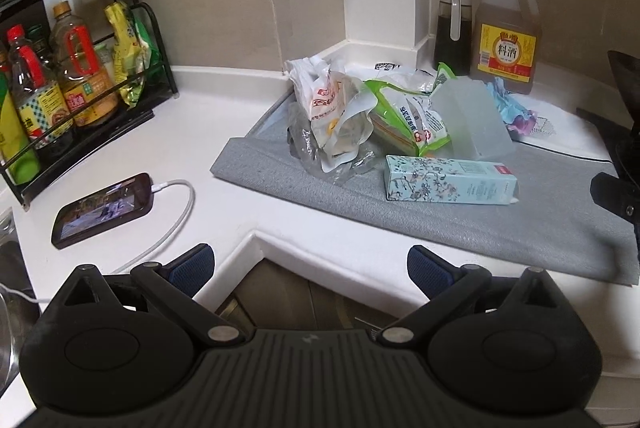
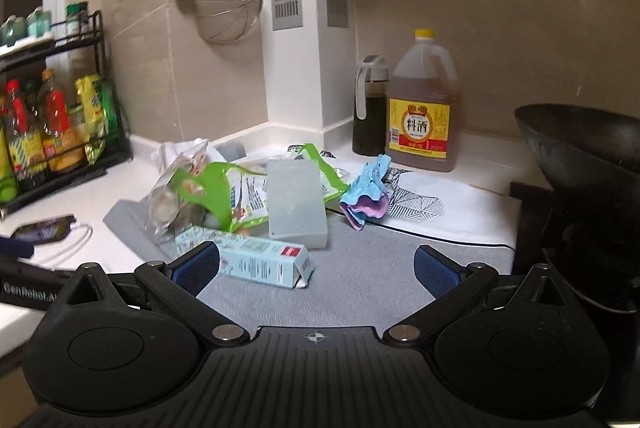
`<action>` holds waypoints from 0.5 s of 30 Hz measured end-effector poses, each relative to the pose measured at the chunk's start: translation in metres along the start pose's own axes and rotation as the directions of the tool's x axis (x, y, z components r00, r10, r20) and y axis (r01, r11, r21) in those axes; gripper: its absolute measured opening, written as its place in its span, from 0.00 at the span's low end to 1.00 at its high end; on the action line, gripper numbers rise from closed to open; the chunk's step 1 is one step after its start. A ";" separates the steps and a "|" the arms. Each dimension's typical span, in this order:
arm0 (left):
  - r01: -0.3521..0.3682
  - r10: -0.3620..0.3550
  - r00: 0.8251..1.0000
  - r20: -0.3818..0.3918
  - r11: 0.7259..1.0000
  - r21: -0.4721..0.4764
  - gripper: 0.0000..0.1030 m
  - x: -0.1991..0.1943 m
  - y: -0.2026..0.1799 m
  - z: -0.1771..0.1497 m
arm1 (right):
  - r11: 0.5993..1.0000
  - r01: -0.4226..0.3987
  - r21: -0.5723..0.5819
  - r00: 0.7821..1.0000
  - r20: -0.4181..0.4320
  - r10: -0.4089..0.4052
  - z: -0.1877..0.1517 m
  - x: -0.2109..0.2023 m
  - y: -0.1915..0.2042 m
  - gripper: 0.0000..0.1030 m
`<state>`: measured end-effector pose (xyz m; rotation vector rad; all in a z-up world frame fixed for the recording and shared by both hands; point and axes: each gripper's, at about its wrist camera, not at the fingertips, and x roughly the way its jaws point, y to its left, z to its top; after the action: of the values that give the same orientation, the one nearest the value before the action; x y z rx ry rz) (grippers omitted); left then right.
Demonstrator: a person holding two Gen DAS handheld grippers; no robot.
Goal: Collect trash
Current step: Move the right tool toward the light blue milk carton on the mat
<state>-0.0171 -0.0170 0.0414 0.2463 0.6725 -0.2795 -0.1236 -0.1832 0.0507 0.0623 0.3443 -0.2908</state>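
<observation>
We hold both grippers with fingers spread wide, nothing between them. Our left gripper point(image 1: 310, 266) hangs off the counter's point(image 1: 132, 132) inner corner; our right gripper point(image 2: 316, 266) hovers low over the grey mat point(image 2: 360, 268), its left finger just in front of the floral carton point(image 2: 256, 256). The trash sits heaped on that mat: one floral carton lying flat, one frosted plastic box point(image 2: 296, 204), one green-edged snack bag point(image 1: 408, 116), one red-printed wrapper point(image 1: 324, 100) over clear film, and one crumpled blue-and-purple wad point(image 2: 366, 196) (paper or cloth, we cannot tell). Behind stand two containers, a dark sauce bottle point(image 2: 370, 108) and a yellow-capped jug point(image 2: 424, 104). One phone point(image 1: 104, 210) lies charging on the left.
</observation>
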 end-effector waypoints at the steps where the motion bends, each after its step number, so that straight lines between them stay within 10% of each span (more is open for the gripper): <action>1: -0.003 0.003 1.000 0.003 1.000 -0.003 1.00 -0.003 0.001 -0.001 | 1.000 0.007 -0.008 1.000 0.005 -0.007 0.000 -0.004 0.001 1.00; 15: 0.001 0.000 1.000 0.016 0.999 -0.034 1.00 -0.011 0.015 -0.006 | 1.000 -0.020 -0.003 1.000 -0.007 0.020 -0.003 -0.008 0.013 1.00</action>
<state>-0.0238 0.0010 0.0463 0.2112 0.6606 -0.2699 -0.1284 -0.1684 0.0510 0.0634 0.3508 -0.2699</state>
